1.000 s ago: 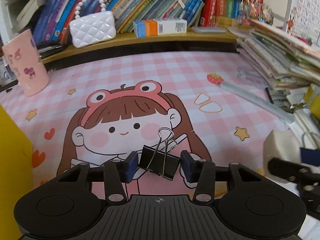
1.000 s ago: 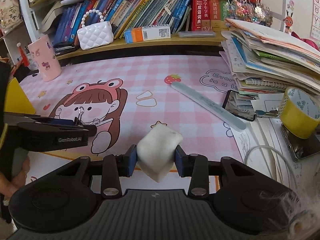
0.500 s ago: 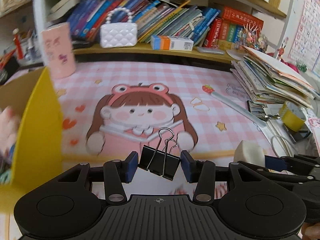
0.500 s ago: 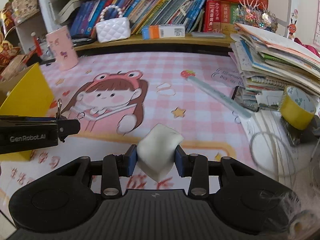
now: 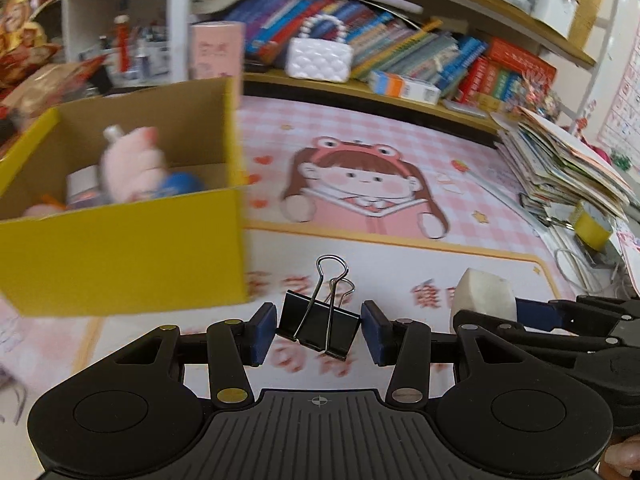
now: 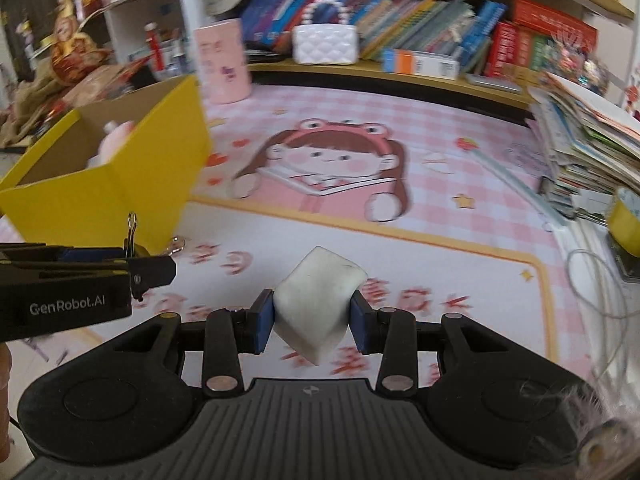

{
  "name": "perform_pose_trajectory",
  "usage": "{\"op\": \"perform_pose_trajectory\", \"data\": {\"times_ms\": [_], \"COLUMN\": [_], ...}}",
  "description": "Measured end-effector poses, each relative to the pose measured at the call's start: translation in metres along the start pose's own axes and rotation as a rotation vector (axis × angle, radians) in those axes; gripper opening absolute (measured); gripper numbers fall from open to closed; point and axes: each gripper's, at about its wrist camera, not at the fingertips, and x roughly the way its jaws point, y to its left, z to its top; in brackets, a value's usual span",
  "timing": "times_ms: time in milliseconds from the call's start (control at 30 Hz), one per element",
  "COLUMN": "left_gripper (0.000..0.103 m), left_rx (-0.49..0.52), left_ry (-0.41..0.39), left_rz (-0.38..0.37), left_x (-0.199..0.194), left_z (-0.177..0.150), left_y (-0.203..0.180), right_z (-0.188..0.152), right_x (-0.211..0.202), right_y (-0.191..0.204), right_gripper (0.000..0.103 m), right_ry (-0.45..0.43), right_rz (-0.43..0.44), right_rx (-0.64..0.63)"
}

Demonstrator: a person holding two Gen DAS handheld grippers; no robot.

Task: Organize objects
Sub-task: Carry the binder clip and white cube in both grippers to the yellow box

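My left gripper [image 5: 319,330] is shut on a black binder clip [image 5: 318,326] with silver handles, held above the pink desk mat. My right gripper [image 6: 312,320] is shut on a white eraser block [image 6: 318,304]; the eraser also shows at the right of the left wrist view [image 5: 482,296]. An open yellow cardboard box [image 5: 120,248] stands to the left and holds several small items, among them a pink plush [image 5: 134,164]. The box also shows in the right wrist view [image 6: 100,196], with the left gripper [image 6: 152,268] just in front of it.
A pink cartoon desk mat [image 5: 400,216] covers the table. A pink cup [image 6: 222,60], a white quilted purse [image 6: 324,42] and rows of books [image 6: 420,24] line the back shelf. A paper stack [image 6: 584,140], yellow tape roll [image 6: 624,216] and a cable [image 6: 600,280] lie at the right.
Both grippers have pulled back and swung left, still holding their objects. The yellow box has come into fuller view at the left, its inside now showing.
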Motion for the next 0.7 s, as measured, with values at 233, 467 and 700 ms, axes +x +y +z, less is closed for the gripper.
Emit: {"op": "perform_pose_trajectory", "data": {"times_ms": [233,467,700], "left_gripper": [0.044,0.044,0.044], "left_rx": [-0.058,-0.094,-0.098], "left_ry": [-0.014,-0.026,-0.043], "left_rz": [0.043,0.072,0.100], "left_x": [-0.042,-0.080,-0.115], "left_z": [-0.024,-0.046,-0.068], "left_y": [0.053,0.099,0.135], "right_z": [-0.009,-0.026,-0.045], "right_x": [-0.014,-0.028,-0.041], "right_y": [0.071,0.129,0.177], "right_gripper": [0.037,0.037,0.037], "right_ry": [0.003,0.006,0.006], "right_rz": [0.064,0.099,0.127], "right_rx": [-0.083,-0.120,-0.126]}}
